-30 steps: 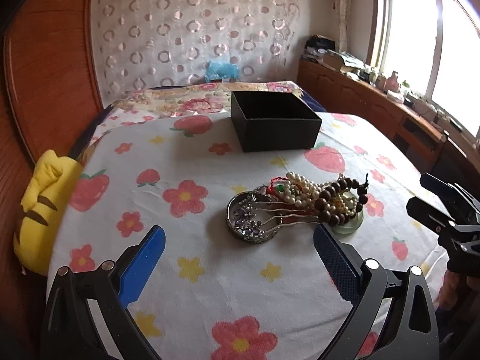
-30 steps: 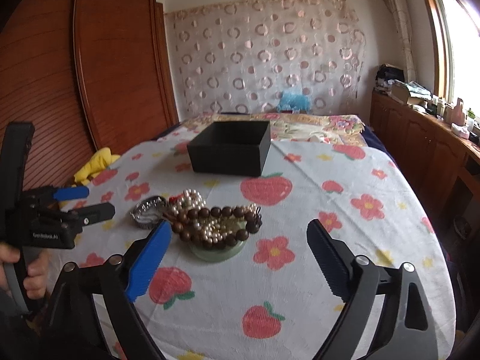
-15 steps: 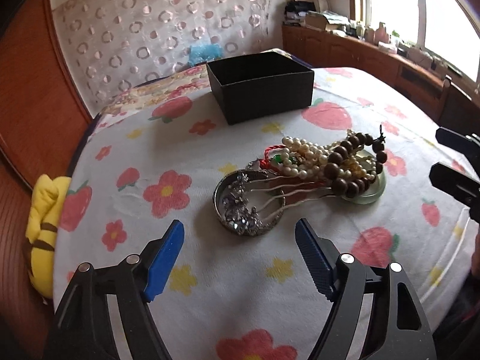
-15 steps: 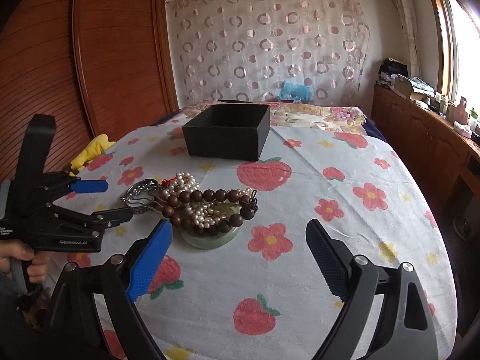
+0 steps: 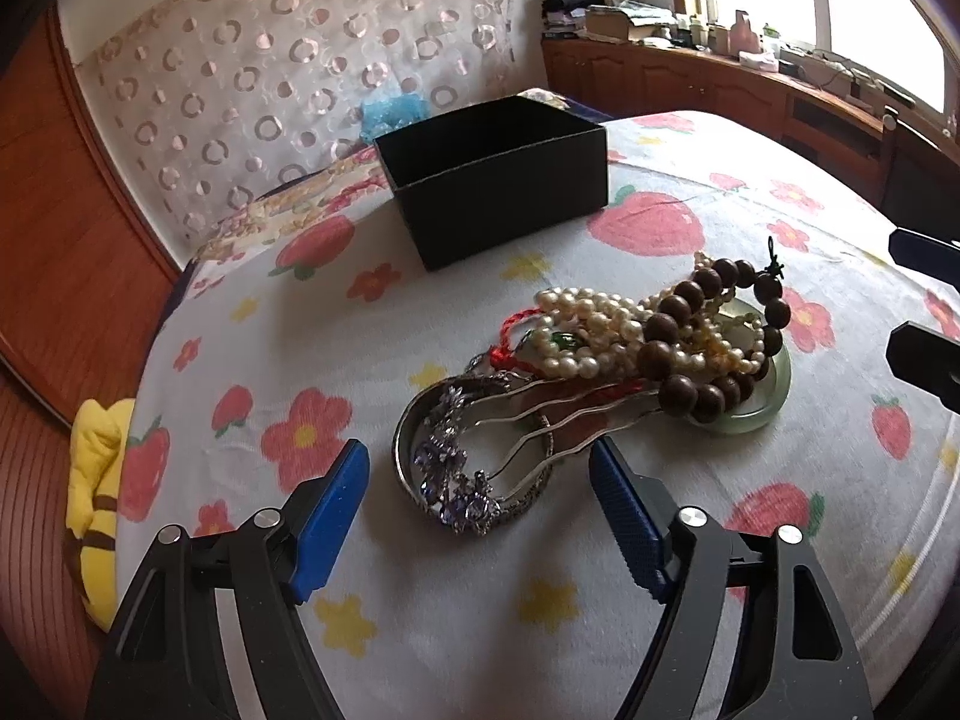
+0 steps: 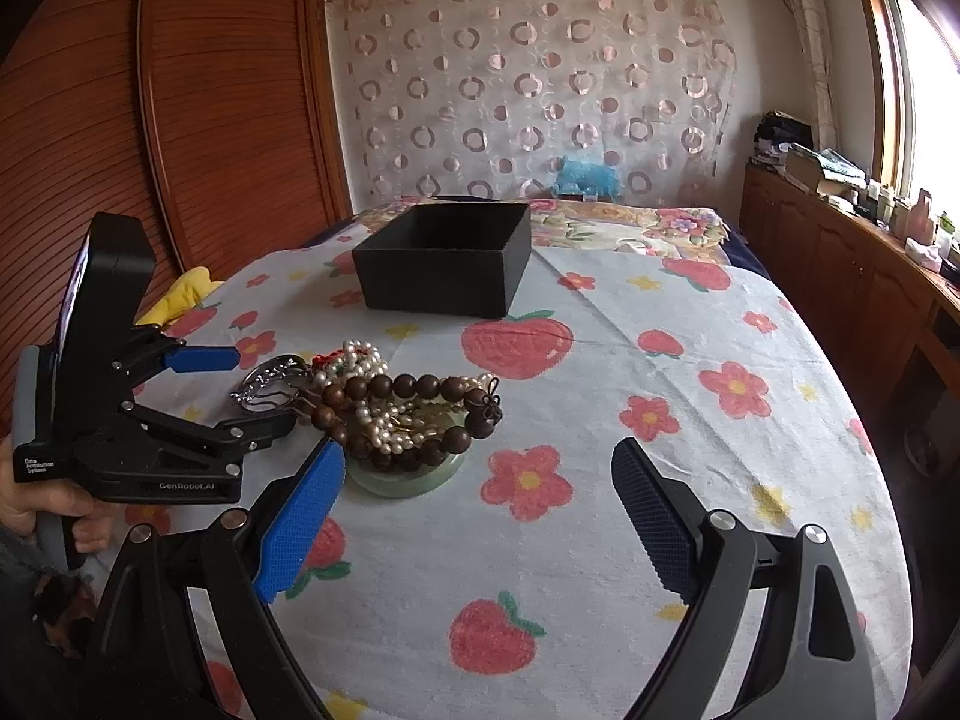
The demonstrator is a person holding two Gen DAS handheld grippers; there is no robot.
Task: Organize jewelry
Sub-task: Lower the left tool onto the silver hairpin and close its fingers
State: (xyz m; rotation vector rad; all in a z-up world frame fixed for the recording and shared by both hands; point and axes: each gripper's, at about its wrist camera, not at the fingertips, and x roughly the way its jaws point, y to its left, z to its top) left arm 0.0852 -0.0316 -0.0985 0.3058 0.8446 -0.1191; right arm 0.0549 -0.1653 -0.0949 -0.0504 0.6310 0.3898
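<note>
Our left gripper hovers with jaws wide, straddling the silver hairpin at the near end of the jewelry pile. Our right gripper also has jaws wide, near the wooden beads. The black box sits behind on the desk, apart from the pile.

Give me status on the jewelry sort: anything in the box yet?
Nothing looks done: what shows of the black box interior is bare. In hand: nothing gripped; the left gripper is open, its jaws either side of the silver bangle and hairpin; the right gripper is open, beside the pile. Left: pearls, brown bead bracelet and jade bangle are heaped on the cloth.
</note>
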